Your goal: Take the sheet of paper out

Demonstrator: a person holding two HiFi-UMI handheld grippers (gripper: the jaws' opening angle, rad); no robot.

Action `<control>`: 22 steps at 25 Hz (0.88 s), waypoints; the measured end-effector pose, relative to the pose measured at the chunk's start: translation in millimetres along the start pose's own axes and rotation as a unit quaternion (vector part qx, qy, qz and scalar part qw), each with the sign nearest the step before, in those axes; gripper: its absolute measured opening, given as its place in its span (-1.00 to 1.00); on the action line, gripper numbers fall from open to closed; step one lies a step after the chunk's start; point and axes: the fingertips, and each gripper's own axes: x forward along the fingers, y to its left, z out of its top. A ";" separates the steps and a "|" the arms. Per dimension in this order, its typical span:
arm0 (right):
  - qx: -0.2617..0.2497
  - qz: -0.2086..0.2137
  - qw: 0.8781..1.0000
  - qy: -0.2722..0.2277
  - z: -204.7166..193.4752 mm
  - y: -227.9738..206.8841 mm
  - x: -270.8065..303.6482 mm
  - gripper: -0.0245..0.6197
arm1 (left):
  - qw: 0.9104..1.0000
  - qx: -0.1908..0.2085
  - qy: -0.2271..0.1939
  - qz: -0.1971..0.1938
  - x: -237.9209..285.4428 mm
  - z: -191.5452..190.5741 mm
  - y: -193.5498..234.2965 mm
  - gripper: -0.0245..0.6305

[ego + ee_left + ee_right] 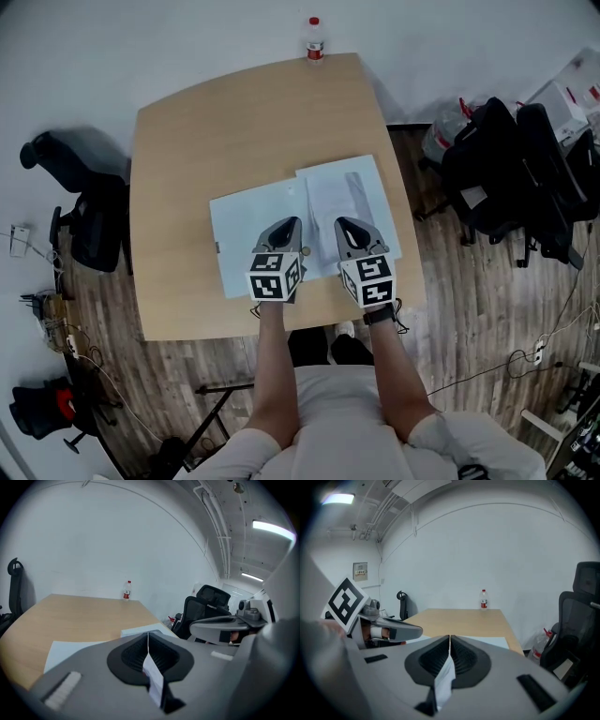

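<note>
The left gripper [286,225] and right gripper [348,225] hang side by side over the near half of the table [187,141]. Each has its jaws pressed together, apparently gripping nothing. The paper [349,199] lies flat mid-table, overlapping a pale blue sheet [246,223], possibly a folder.

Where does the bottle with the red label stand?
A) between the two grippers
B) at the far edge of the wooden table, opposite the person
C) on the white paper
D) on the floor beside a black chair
B: in the head view the bottle stands upright at the far edge of the table, well beyond the white paper. Both gripper views also show it at the table's far end.
</note>
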 end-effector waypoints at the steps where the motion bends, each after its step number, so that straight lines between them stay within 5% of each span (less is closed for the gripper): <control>1: 0.000 0.001 1.000 0.004 -1.7 -0.2 3.4 -0.88 | 1.000 -0.003 0.007 -0.002 4.5 -4.2 1.2 -0.88; 22: 0.017 0.016 0.998 0.061 -35.0 -6.3 53.5 -0.88 | 0.987 -0.060 0.135 -0.068 62.7 -84.0 2.3 -0.72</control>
